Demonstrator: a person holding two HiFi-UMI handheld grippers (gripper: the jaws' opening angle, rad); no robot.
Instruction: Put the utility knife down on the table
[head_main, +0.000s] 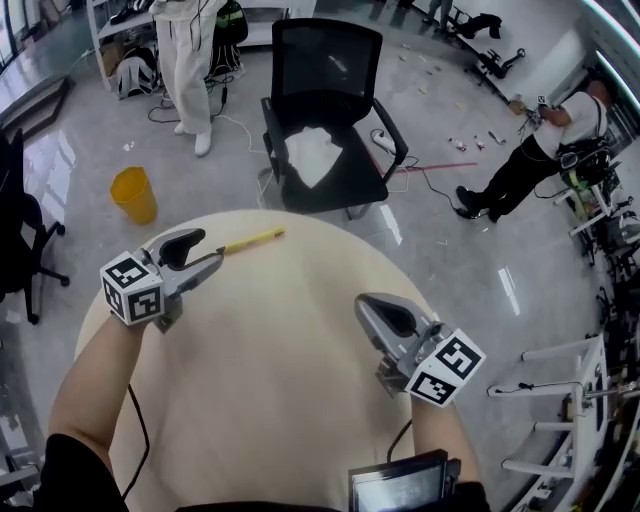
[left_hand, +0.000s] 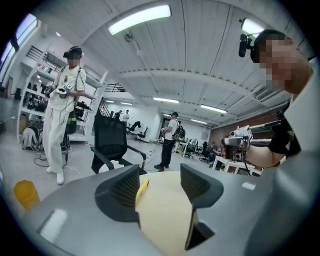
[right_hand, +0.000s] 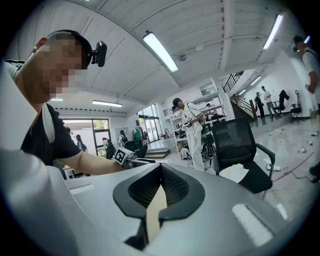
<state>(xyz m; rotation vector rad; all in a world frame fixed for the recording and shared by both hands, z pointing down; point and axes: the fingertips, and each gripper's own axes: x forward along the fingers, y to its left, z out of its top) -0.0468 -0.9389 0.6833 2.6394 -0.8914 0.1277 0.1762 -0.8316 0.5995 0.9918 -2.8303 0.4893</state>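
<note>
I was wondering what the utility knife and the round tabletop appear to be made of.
Utility knife: probably a plastic body, judging by its uniform bright yellow; too small to confirm. Tabletop: seemingly laminate or painted board, matte, an even pale beige with no visible grain.

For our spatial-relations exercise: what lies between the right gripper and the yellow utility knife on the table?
Only bare tabletop; the head view shows nothing else between the right gripper and the utility knife.
</note>
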